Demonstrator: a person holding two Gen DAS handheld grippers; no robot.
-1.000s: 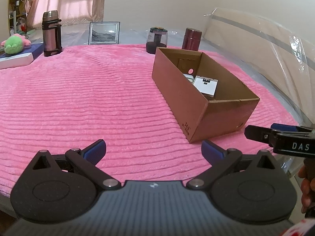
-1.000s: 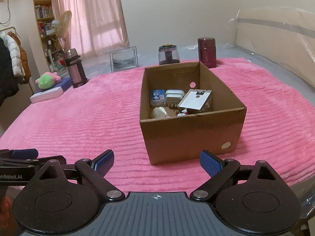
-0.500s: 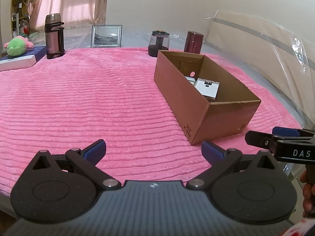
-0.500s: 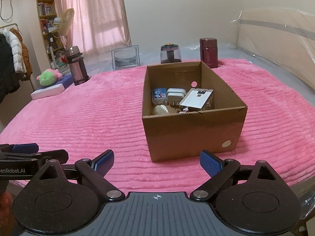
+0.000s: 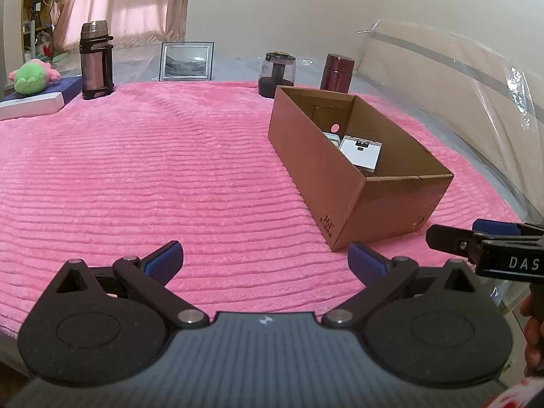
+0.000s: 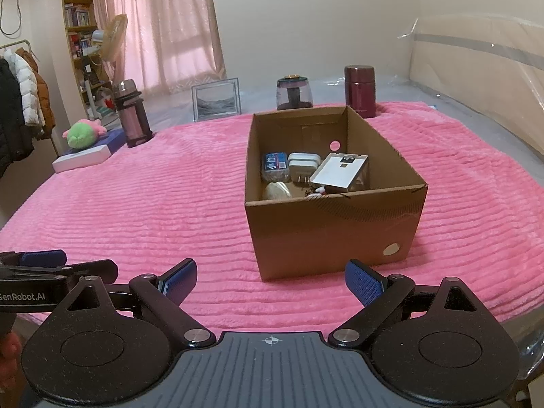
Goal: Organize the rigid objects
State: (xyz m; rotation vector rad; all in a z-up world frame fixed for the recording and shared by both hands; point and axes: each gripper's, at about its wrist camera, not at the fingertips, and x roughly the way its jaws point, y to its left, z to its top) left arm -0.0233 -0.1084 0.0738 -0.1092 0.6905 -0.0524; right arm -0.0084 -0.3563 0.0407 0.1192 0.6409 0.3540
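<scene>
An open cardboard box [image 6: 333,234] stands on the pink ribbed blanket [image 6: 153,200]. Inside lie a white flat device [image 6: 340,171], a white plug adapter [image 6: 303,165], a blue packet [image 6: 274,165] and a pale round stone [image 6: 276,191]. The same box [image 5: 323,170] sits right of centre in the left wrist view. My left gripper [image 5: 265,261] is open and empty, low over the blanket's near edge. My right gripper [image 6: 270,284] is open and empty, just short of the box's near wall. Each gripper shows at the other view's edge.
Along the far edge stand a steel thermos [image 6: 132,117], a picture frame [image 6: 216,99], a glass jar [image 6: 294,93] and a maroon flask [image 6: 359,90]. A green plush toy [image 6: 83,134] rests on a blue and white book. Plastic-wrapped headboard [image 6: 476,68] at right; coats and shelves at left.
Both grippers have drawn back slightly and tilted upward, so the box and far objects sit lower in each view. Both stayed open and empty.
</scene>
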